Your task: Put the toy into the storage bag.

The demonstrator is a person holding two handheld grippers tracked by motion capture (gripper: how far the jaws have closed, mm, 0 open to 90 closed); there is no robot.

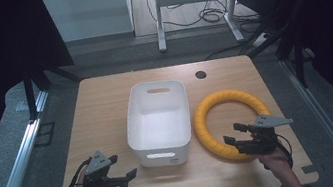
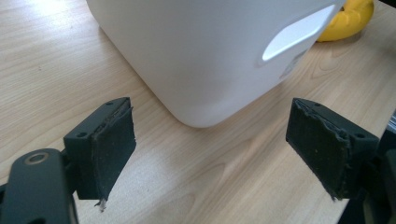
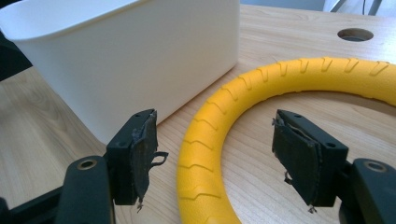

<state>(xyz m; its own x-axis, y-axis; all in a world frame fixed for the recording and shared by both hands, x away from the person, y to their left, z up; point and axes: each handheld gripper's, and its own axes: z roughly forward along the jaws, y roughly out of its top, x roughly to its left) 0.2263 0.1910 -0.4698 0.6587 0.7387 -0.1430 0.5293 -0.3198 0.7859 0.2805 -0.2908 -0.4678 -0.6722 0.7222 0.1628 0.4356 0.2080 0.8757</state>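
Note:
A white plastic bin (image 1: pixel 162 156) with handle slots stands in the middle of the wooden table (image 1: pixel 102 119). Just right of it lies a yellow ribbed ring (image 1: pixel 228 96), flat on the table. My right gripper (image 1: pixel 233 133) is open at the ring's near left arc. In the right gripper view the ring (image 3: pixel 205 140) runs between the two pads (image 3: pixel 299 154) with a gap on each side, and the bin (image 3: pixel 140 70) stands beyond it. My left gripper (image 1: pixel 123 166) is open in front of the bin's near left corner (image 2: pixel 196 51), with nothing between its pads.
A round cable hole (image 1: pixel 200 74) sits in the table's far edge, behind the ring. Dark frame posts (image 1: pixel 29 95) flank the table, and a desk frame with cables (image 1: pixel 207 13) stands on the floor beyond. Bare wood lies left of the bin.

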